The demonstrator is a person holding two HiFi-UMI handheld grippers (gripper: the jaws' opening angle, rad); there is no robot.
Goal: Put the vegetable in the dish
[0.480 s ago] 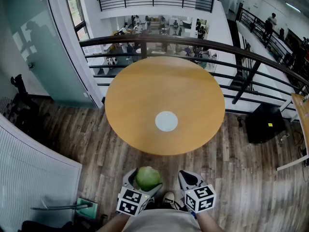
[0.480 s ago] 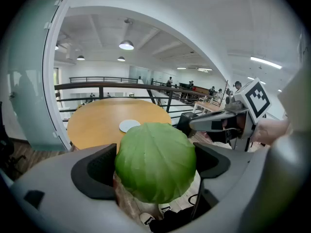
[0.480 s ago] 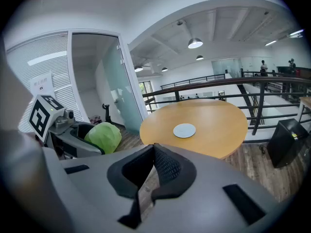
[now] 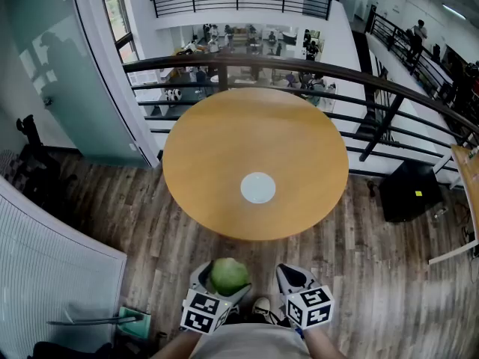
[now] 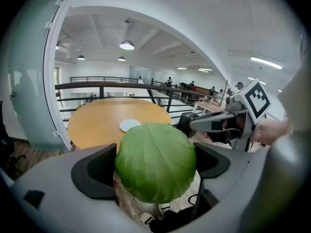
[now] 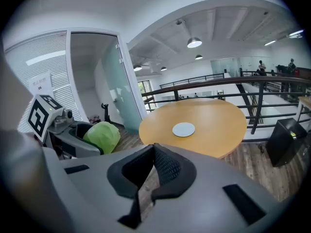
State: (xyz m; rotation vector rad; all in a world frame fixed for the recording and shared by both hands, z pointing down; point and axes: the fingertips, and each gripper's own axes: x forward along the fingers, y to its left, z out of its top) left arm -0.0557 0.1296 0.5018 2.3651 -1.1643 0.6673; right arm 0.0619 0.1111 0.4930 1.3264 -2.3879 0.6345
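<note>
- My left gripper (image 4: 227, 281) is low at the near edge of the head view, over the wooden floor (image 4: 150, 223) and short of the desk.
- Its jaws stand very wide apart. A round green cabbage (image 5: 155, 161) fills the whole gap between them, and the dark pads press on it from both sides, so I have hold of it.
- The cabbage hangs in the air in that grip, just beside my right gripper and well apart from the dish.
- The round wooden desk (image 4: 224, 140) lies ahead of both grippers, with a dark railing (image 4: 247, 64) curving behind its far side.
- The dish (image 4: 258, 188), a small pale round plate, rests on the desk toward the near edge. In the head view it sits ahead of the space between my two grippers.
- My right gripper (image 4: 294, 277) is just to the right of the left one, also over the floor near the desk's edge.
- Its jaws are closed, with the tips meeting and no object held. Only a sliver of floor shows through the narrow slit behind the tips.
</note>
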